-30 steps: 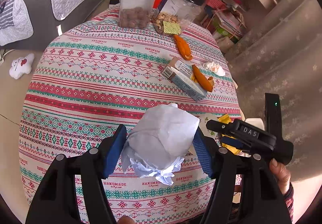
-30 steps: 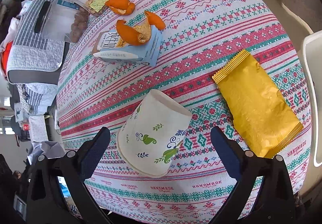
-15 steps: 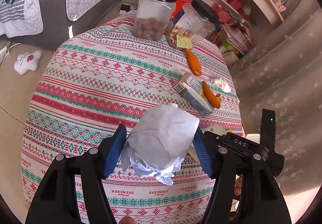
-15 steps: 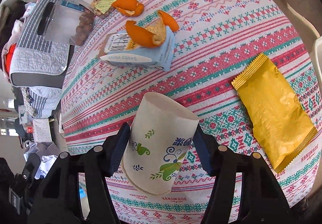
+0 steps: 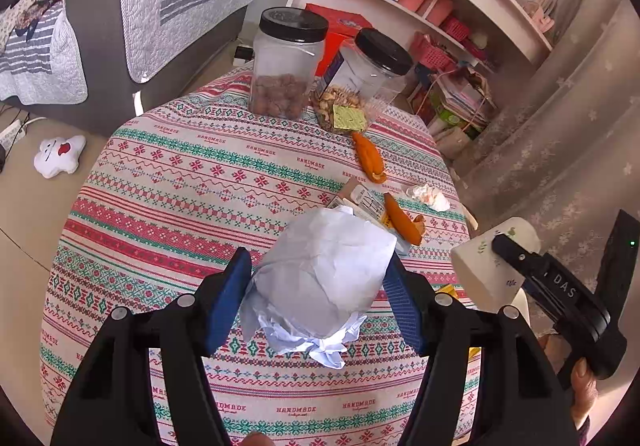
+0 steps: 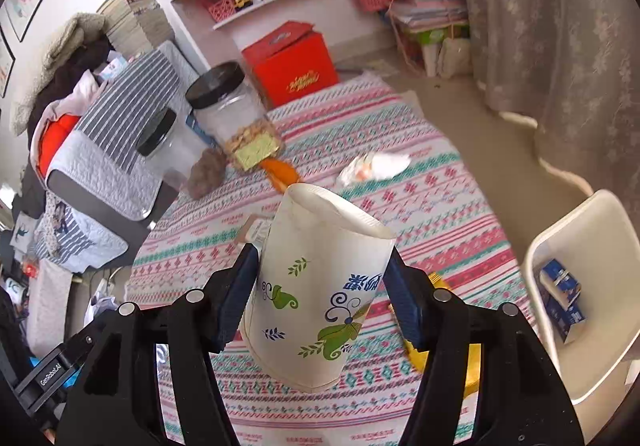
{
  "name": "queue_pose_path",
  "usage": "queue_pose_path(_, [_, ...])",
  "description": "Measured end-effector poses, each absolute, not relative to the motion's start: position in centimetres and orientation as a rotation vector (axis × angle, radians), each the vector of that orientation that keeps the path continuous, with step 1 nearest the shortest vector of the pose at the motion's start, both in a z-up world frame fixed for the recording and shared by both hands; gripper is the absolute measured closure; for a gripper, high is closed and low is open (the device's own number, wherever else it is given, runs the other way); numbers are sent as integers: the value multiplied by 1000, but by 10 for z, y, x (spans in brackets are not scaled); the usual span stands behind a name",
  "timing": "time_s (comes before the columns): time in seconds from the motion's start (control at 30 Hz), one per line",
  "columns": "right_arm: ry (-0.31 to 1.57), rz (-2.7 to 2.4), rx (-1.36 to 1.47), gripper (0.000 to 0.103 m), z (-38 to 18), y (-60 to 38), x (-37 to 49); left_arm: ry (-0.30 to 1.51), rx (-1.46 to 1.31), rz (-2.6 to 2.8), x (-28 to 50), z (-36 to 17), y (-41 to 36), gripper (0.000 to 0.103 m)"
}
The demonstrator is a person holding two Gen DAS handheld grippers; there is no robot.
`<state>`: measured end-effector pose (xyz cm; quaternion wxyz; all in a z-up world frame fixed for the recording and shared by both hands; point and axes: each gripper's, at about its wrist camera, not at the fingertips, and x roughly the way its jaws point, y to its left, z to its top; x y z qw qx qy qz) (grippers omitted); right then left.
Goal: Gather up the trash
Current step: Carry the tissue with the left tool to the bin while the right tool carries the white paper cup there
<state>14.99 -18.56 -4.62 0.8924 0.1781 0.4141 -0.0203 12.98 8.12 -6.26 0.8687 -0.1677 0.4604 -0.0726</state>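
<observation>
I have a paper cup (image 6: 320, 286) clamped in my right gripper (image 6: 320, 302), its jaws having just closed on the cup's sides, and the cup is lifted clear of the tablecloth (image 6: 420, 181). My left gripper (image 5: 320, 306) is squeezed on a crumpled wad of pale paper (image 5: 320, 286), also held above the table. To my right stands a white bin (image 6: 568, 246) beside the table edge, with a blue carton (image 6: 562, 298) already lying inside, so I judge the collecting is under way but far from finished.

What I still see on the cloth: a yellow wrapper (image 6: 468, 366) partly hidden behind my right jaw, orange peel (image 5: 370, 159) in a few pieces, a small box (image 5: 362, 201) near the peel, and a crumpled tissue (image 6: 374, 167). The two jars (image 5: 288, 65) of nuts at the far edge look like keepers, not trash.

Writing I can read: "HANDMADE" repeated along the tablecloth bands, "DAS" on the right gripper's body in the left view, and "GenRobot.AI" on a bracket at the lower left of the right view. The cup's blue characters I cannot make out.
</observation>
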Motion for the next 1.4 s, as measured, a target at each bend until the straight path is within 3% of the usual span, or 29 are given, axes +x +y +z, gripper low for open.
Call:
queue_pose_path(0.33, [591,-492,85,43,-5,-256,114,951,-331,-173,134,-64,49,38])
queue_pose_path(0.7, [586,-778,8,38,-7,-319,89,953,-300,-218,137,-68,5,38])
queue_pose_path(0.73, [584,-795,4,28,-8,-321,85,952,-298,-222,137,-68,0,38])
queue_pose_path(0.77, [571,-816,7,13,-6,-325,81,952,-296,-228,137,-68,-5,38])
queue_pose_path(0.8, [544,-849,8,7,-5,-326,76,953,-296,-237,137,-67,-10,38])
queue_pose_path(1.4, [360,-1063,286,7,42,-429,-2,880,-181,-544,127,-25,-207,38])
